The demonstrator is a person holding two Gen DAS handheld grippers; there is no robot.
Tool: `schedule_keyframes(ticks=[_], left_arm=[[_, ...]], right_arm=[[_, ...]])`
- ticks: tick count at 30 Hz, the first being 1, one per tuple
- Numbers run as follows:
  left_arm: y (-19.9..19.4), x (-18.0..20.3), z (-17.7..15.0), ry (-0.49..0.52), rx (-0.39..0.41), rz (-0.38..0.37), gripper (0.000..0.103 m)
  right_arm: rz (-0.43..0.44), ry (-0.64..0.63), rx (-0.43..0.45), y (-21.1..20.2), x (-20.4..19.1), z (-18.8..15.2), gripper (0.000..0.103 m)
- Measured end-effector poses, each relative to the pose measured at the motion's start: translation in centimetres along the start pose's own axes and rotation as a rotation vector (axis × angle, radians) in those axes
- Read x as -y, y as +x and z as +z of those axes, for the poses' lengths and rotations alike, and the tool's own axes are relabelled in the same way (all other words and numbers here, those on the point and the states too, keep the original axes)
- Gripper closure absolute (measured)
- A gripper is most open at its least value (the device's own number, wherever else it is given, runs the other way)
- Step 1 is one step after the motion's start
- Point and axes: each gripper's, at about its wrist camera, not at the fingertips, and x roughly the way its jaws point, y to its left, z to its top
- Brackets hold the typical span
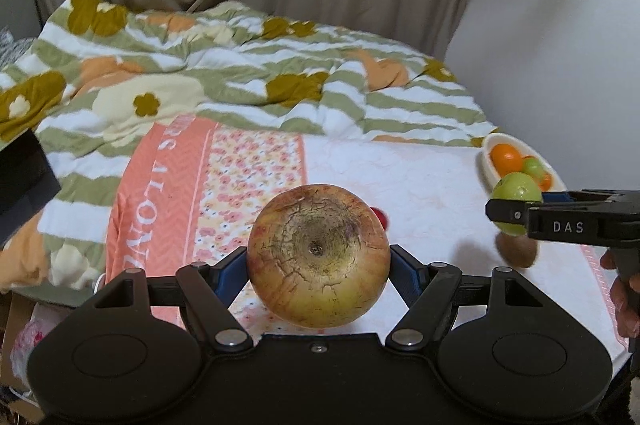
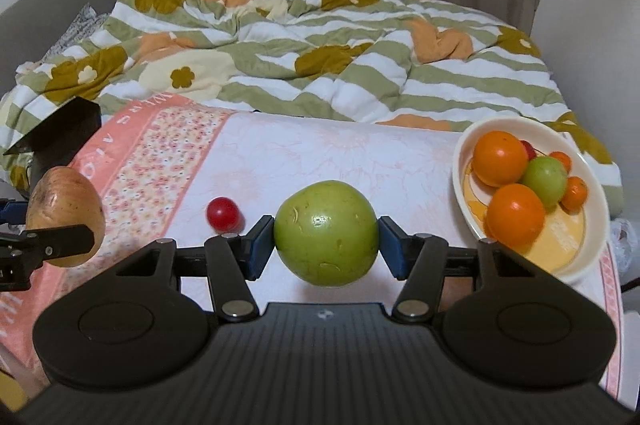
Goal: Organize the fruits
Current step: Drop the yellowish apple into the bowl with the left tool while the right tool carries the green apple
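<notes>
Fruit in both grippers at once: the left gripper [image 1: 318, 257] pinches a big russet-yellow apple [image 1: 318, 255] between its blue pads, and the right gripper [image 2: 326, 239] is pressed in on a green apple [image 2: 326, 233], each fruit held clear above the pink flowered cloth [image 2: 340, 161] spread over the table. What the next move turns on, I'd say, is where the white bowl [image 2: 576, 265] lies, and it lies off to the right, at the cloth's right edge, already holding oranges [image 2: 500, 159] and a smaller green fruit [image 2: 545, 181]. From the right wrist view the bowl sits near the right gripper, just ahead and to its right, while from the left wrist view it is far across the cloth, beyond the other tool; so the right hand is plainly the nearer one and would probably unload first, with the left having to cross over afterwards. Neither apple has much of a long axis (both are roundish), but the russet one is turned with its cracked, dimpled end facing back toward the left camera, its core line running roughly along the fingers, so the pads grip it around the girth. The green one is gripped side to side across its widest part. One small red fruit [image 2: 223, 212] lies loose on the cloth between the two grippers, with a brown one [image 1: 516, 251] in the left wrist view below the right tool.
</notes>
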Motion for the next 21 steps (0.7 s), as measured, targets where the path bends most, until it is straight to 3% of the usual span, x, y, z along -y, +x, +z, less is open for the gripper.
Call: schedule_keyframes(ticks=[12, 21], left_arm=[[-2.9, 4.5, 0.0, 0.104, 0.055, -0.118, 0.026], [-2.7, 10.5, 0.5, 0.137, 0.067, -0.171, 0.026]], right_arm=[[-0.039, 0.130, 0.074, -8.6, 2.3, -2.8, 0.032], [-0.075, 0.160, 0.101, -12.0, 8.3, -4.1, 0.032]])
